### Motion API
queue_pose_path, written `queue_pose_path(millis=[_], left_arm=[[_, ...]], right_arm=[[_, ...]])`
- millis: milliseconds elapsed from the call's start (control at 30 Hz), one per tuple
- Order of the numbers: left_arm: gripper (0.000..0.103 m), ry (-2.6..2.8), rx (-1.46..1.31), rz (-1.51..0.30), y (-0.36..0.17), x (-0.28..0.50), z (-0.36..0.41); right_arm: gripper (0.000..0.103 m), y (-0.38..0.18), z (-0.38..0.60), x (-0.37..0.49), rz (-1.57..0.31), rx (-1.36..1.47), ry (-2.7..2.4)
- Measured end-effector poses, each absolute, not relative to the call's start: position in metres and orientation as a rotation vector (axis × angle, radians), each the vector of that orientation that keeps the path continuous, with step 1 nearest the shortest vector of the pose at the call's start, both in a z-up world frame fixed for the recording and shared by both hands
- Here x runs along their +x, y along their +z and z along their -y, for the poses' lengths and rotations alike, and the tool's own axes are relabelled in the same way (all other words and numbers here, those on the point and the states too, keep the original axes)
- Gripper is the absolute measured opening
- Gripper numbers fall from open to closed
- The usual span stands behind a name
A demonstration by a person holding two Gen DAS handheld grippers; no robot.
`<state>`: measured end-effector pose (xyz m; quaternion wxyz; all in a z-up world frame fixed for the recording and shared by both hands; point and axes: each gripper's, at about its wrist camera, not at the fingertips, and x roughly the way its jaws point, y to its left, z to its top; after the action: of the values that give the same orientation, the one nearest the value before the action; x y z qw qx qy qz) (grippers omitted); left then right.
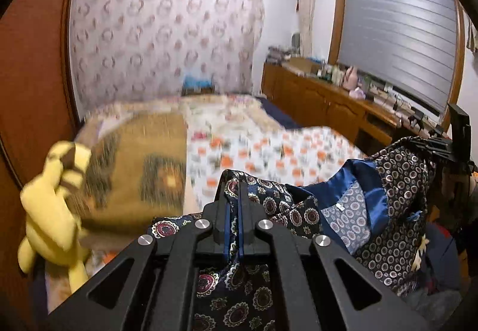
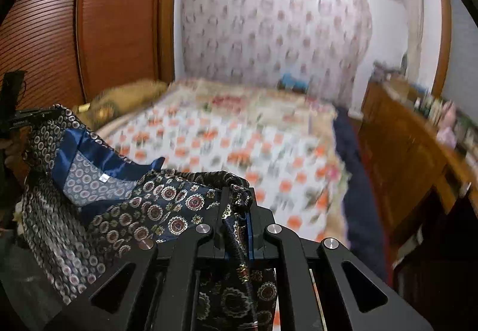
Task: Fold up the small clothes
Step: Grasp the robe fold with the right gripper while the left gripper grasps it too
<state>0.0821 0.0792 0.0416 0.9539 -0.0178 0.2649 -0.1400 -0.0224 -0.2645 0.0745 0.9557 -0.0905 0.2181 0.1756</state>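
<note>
A small dark navy garment [image 1: 397,199] with round medallion print and a shiny blue lining hangs stretched between my two grippers above the bed. In the left wrist view my left gripper [image 1: 234,193] is shut on one edge of the cloth, which bunches between its fingers. My right gripper [image 1: 445,148] shows at the far right of that view, pinching the other end. In the right wrist view my right gripper [image 2: 237,199] is shut on a gathered edge of the garment [image 2: 155,205]. The left gripper [image 2: 18,119] holds the far corner at the left edge there.
Below lies a bed with a white and orange floral cover [image 1: 269,148]. A yellow plush toy [image 1: 53,205] and a tan patterned pillow [image 1: 134,169] sit at its left. A wooden dresser [image 1: 328,101] crowded with bottles runs along the right. A brown slatted wardrobe [image 2: 89,32] stands left.
</note>
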Motion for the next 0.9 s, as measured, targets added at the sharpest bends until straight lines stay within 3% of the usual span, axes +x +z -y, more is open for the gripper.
queue_pose_path(millis=[333,533,567,667,900], left_arm=[[0.004,-0.165,-0.003,-0.424,0.106,0.157,-0.093],[0.004,-0.067,0.070,-0.518,0.073,0.217,-0.096],[0.009,-0.066,0.079,-0.551,0.062,0.222,-0.096],[0.023,-0.090,0.064,-0.644,0.026,0.227,-0.098],[0.067,-0.149,0.061,-0.726,-0.007,0.209,-0.091]], right_arm=[[0.007,0.152,0.243,0.032,-0.298,-0.294,0.234],[0.009,0.137,0.229,0.103,-0.395,-0.258,0.173],[0.010,0.129,0.216,0.113,-0.427,-0.246,0.182],[0.030,0.099,0.210,0.127,-0.516,-0.213,0.206],[0.045,0.067,0.191,0.136,-0.593,-0.222,0.282]])
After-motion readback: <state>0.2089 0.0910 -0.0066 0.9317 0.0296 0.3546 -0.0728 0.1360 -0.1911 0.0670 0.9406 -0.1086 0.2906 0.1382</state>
